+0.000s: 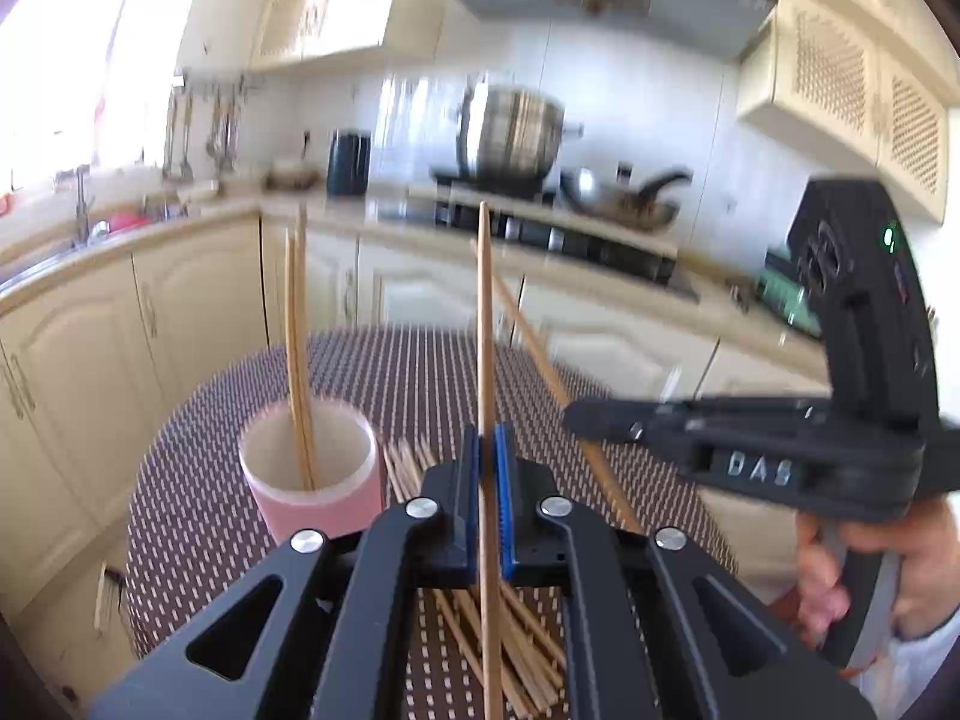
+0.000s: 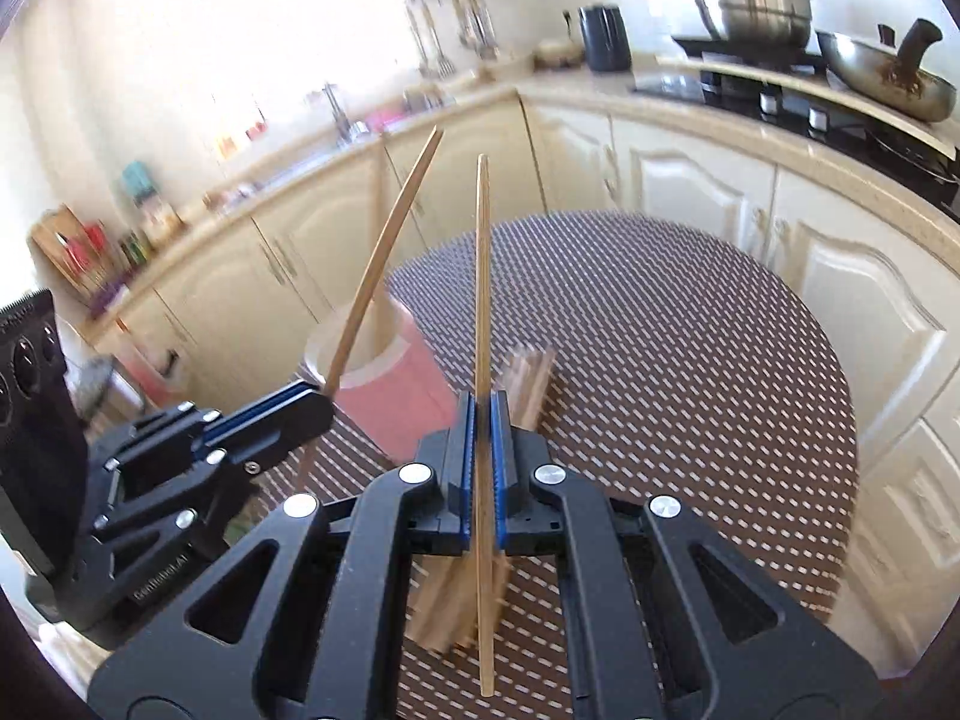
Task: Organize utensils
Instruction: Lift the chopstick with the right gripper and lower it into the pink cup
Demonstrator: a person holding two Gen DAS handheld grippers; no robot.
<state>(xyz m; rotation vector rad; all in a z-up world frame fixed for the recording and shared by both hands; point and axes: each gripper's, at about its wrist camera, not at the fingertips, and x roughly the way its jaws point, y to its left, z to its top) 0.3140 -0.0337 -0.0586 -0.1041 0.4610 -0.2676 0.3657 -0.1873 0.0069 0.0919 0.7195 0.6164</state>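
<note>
1. Chopsticks are the job here, and each hand-held gripper has one: the left hand-held gripper (image 1: 487,474) is clenched on a single chopstick (image 1: 483,324) that stands up between its blue pads.
2. Right beside it, the right hand-held gripper (image 2: 483,438) is clamped just as tight on its own chopstick (image 2: 482,276), also near upright, with a length hanging below the jaws.
3. Under both tools lies the loose pile of chopsticks (image 1: 516,648), fanned out flat on the patterned desk (image 1: 420,372).
4. Just past the pile stands the pink cup (image 1: 312,474), with a couple of chopsticks in the cup (image 1: 298,348) leaning against its rim.
5. Farther back are the cream cabinets (image 1: 198,312), then the stove with a steel pot (image 1: 510,132) and a wok (image 1: 624,198).
6. My read: both sticks are lifted clear and the next job is dropping them into the cup.
7. To do it well, I'd bring one hand over at a time so the tools don't knock together, hold the lower tip above the cup's mouth, and keep the stick steep.
8. Let go only once the tip is well inside; the cup looks light, so a sideways nudge from a stick could tip it.
</note>
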